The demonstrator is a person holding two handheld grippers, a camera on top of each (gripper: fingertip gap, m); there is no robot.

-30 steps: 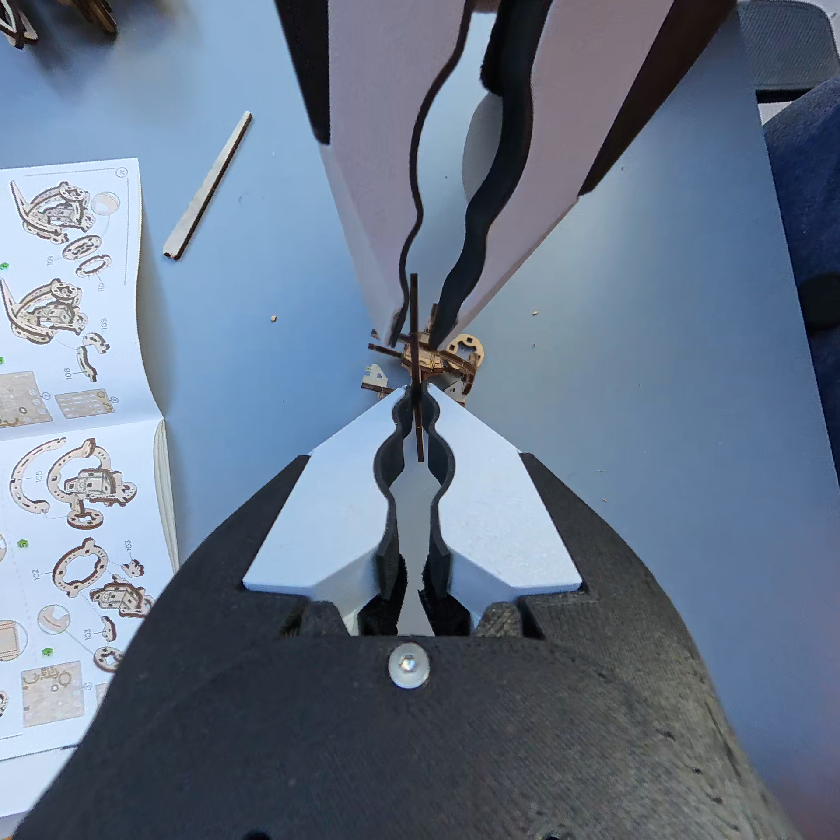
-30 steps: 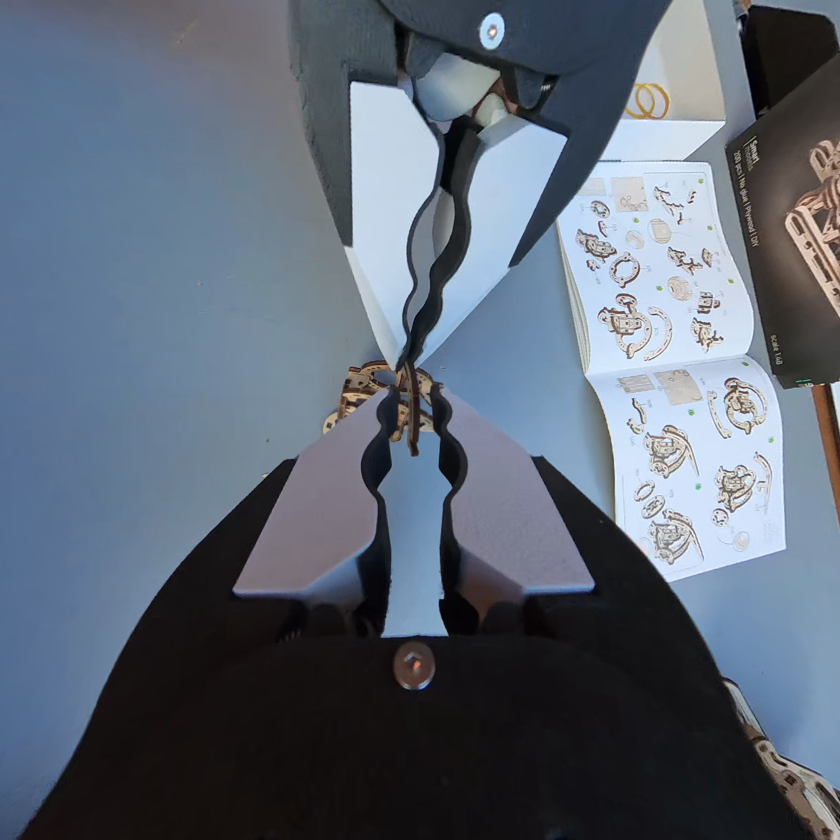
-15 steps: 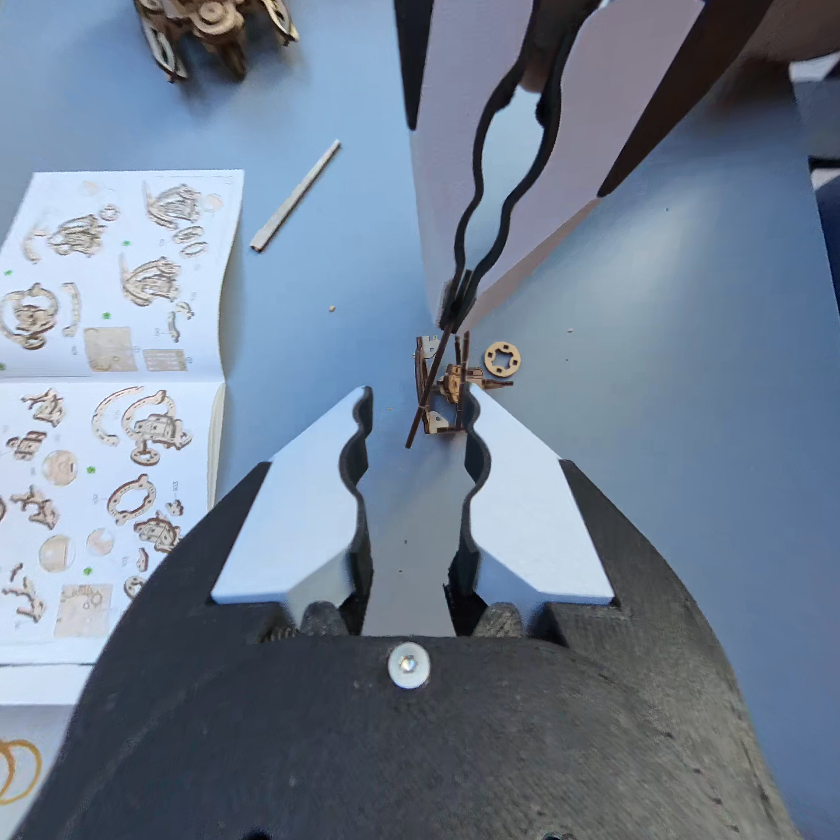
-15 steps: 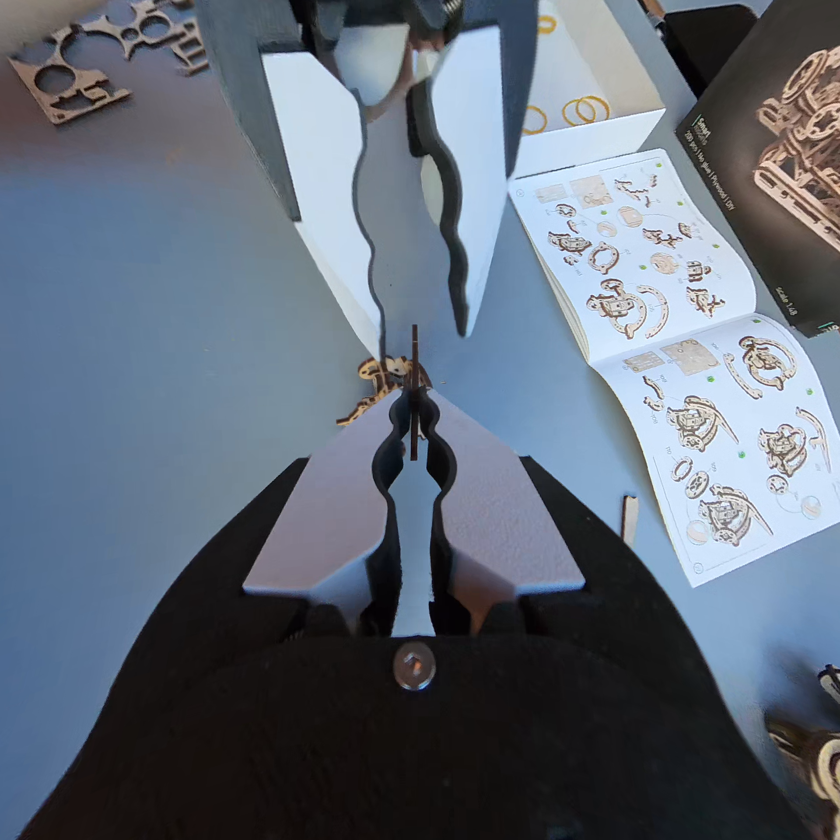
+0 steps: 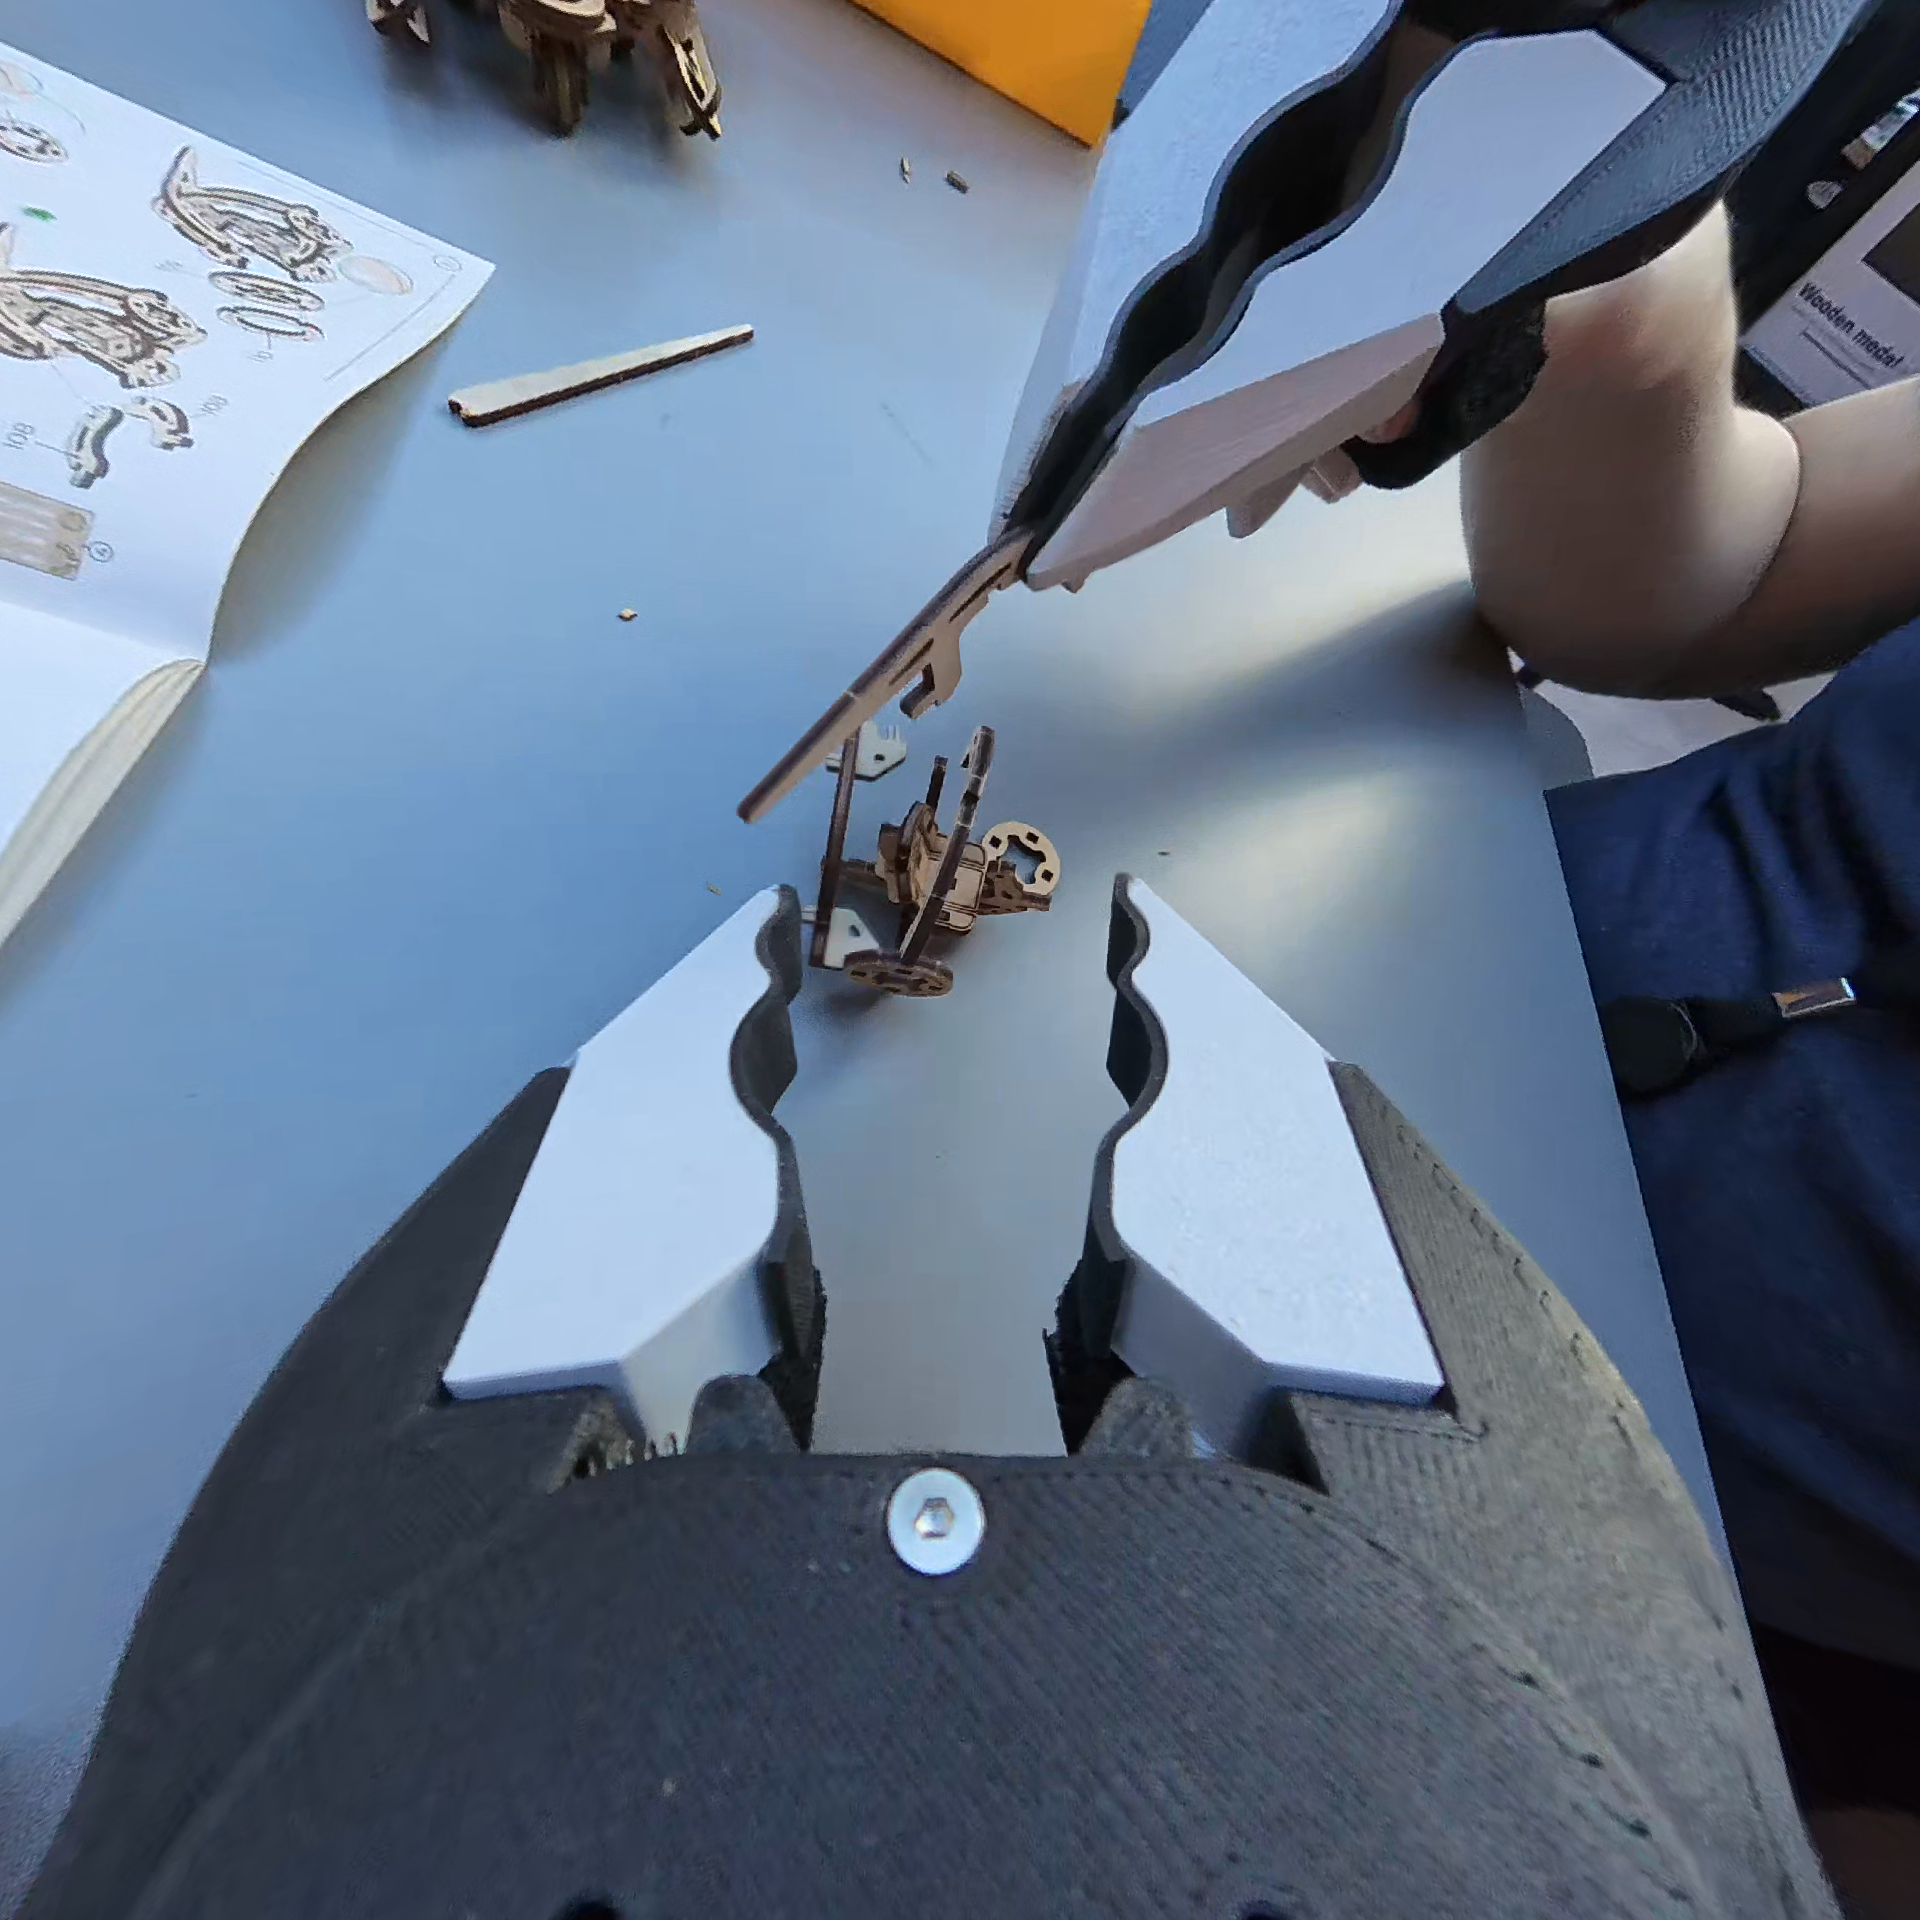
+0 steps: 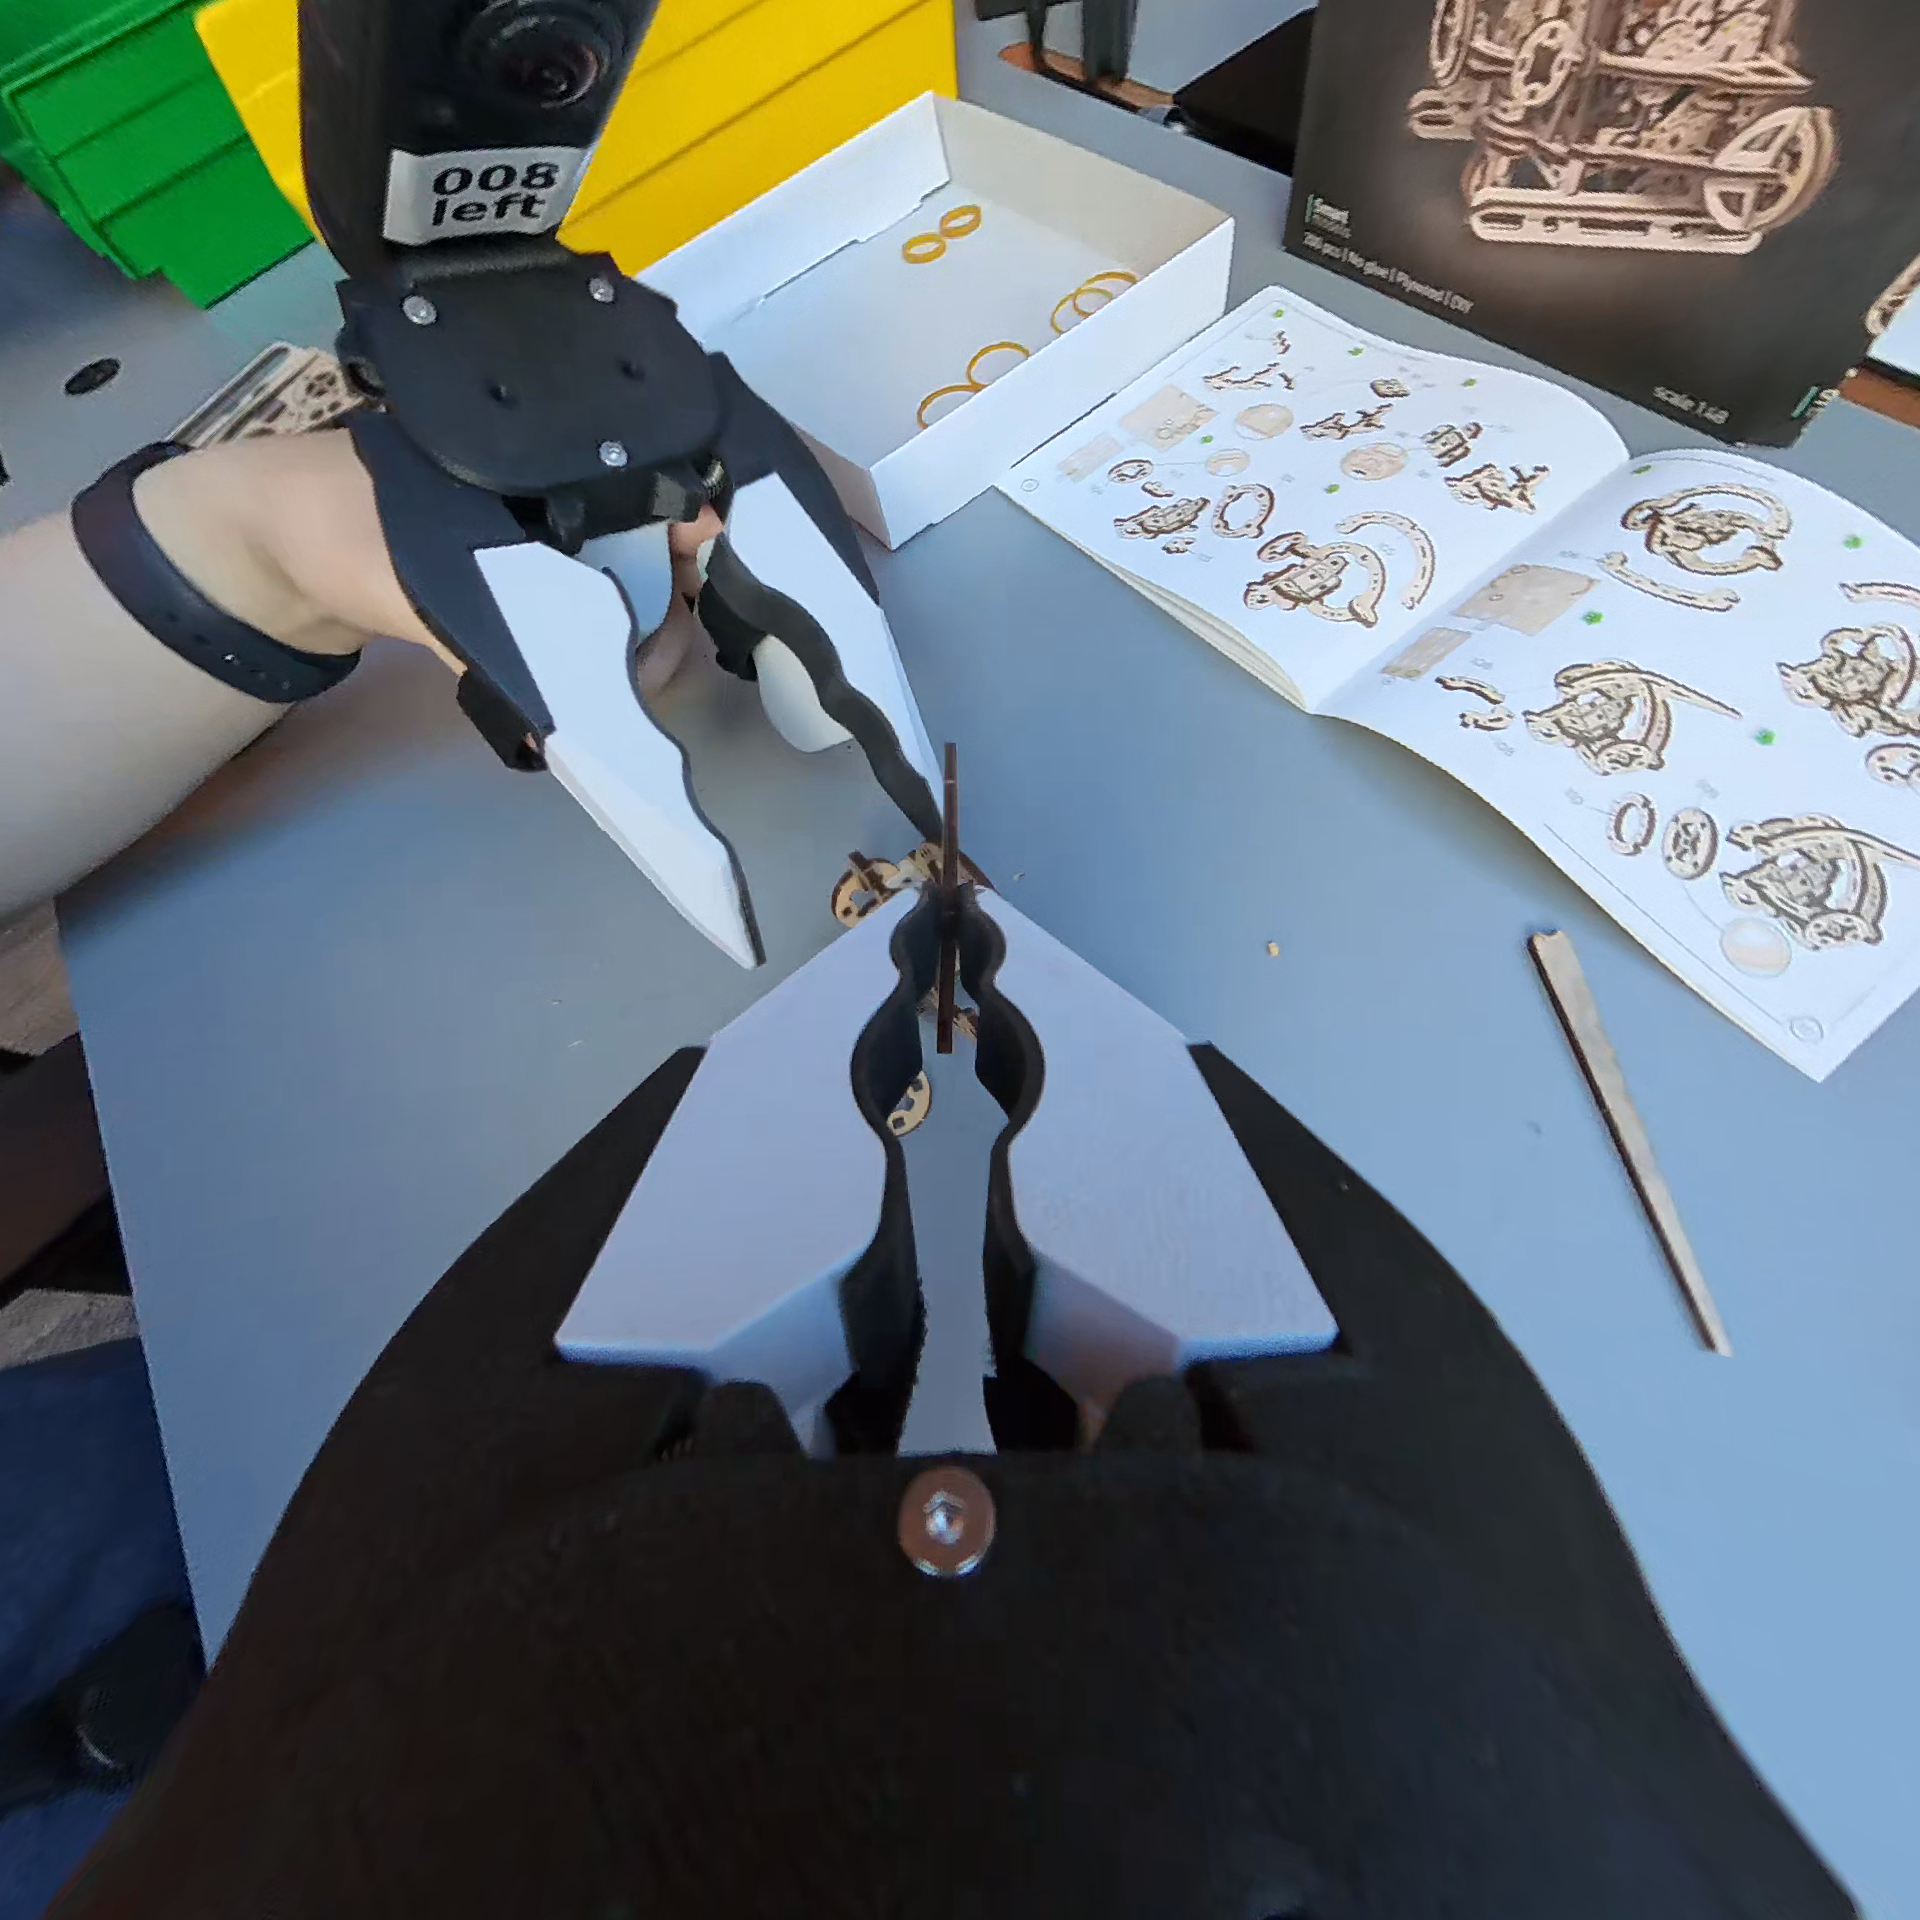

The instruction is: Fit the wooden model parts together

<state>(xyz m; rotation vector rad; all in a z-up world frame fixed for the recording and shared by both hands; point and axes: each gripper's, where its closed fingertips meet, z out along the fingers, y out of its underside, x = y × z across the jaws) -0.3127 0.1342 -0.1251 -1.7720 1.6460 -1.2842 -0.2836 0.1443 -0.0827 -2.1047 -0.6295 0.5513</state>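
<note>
The left tool [image 5: 951, 914] stands wide open and empty, low over the grey surface [image 5: 468, 779], with the small partly built wooden model [image 5: 914, 883] sitting on the surface just ahead of its tips, nearer the left finger. The right tool [image 6: 945, 914] is clamped on a thin flat slotted wooden strip [image 5: 873, 691], which slants down from its tips to just above the model. Off to the left tool's left lie an open white instruction booklet [image 5: 156, 343] and a loose tapered wooden stick [image 5: 597, 374].
</note>
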